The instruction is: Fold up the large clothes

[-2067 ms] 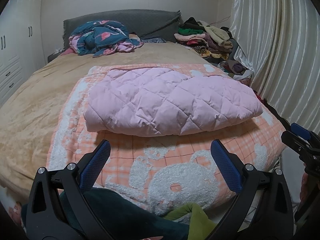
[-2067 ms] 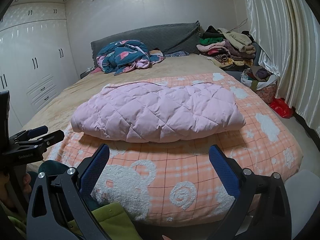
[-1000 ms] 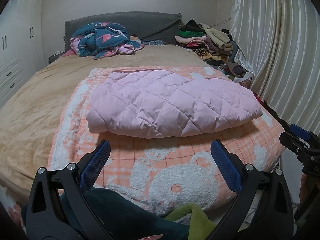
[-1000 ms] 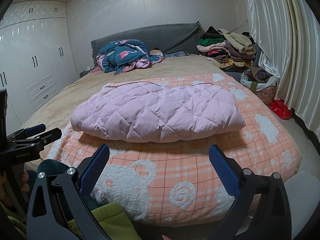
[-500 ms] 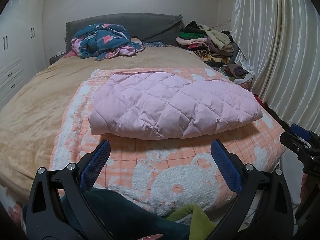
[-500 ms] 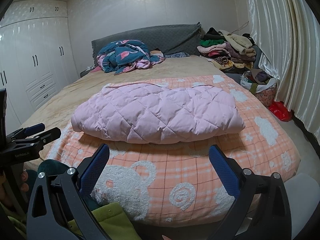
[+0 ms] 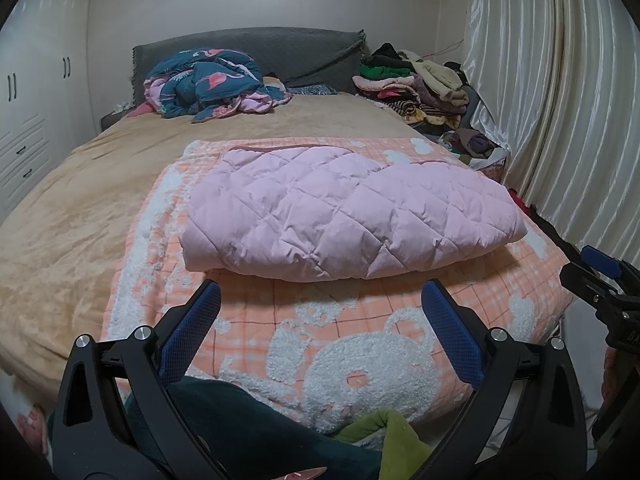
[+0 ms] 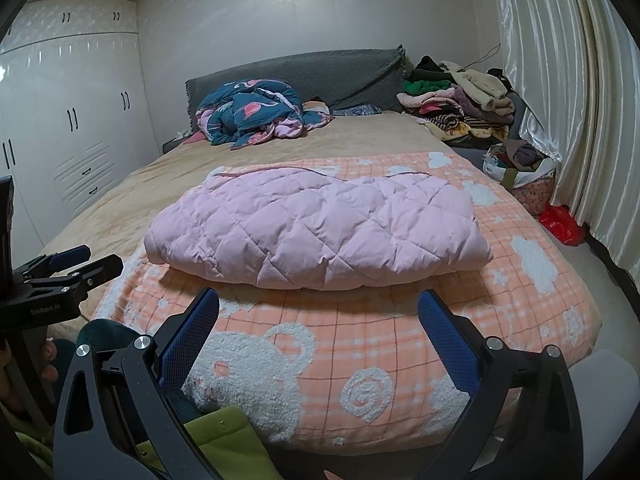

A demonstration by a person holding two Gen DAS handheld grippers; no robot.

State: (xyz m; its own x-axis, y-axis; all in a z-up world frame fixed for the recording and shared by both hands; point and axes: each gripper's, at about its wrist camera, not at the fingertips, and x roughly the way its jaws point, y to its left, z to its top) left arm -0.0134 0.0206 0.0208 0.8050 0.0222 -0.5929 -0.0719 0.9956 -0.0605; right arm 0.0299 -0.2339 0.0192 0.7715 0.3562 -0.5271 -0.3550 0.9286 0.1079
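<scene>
One pink quilted garment [image 7: 344,216] lay folded into a thick rectangle on one orange checked blanket [image 7: 360,336], which covered the near end of the bed [image 7: 80,200]. The garment sat across the middle of that blanket, closer to its far edge than to the near edge, with a bare strip of blanket and a white bear pattern in front of it. One crumpled blue and pink duvet [image 7: 212,84] lay at the far edge of the bed against the one grey headboard [image 7: 280,50]. One pile of mixed clothes [image 7: 412,84] stood at the far right corner, beside the pale curtain [image 7: 560,100].

Two grippers were in view. The left gripper [image 7: 320,320] hovered over the near edge of the blanket with its two blue-padded fingers [image 7: 192,328] spread wide apart, holding nothing and touching nothing. The right gripper [image 8: 318,320] hung likewise over the near edge, its fingers [image 8: 448,340] equally far apart and empty. Both stood just short of the garment, apart from it. Dark green and lime fabric [image 8: 224,436] showed below both grippers.
</scene>
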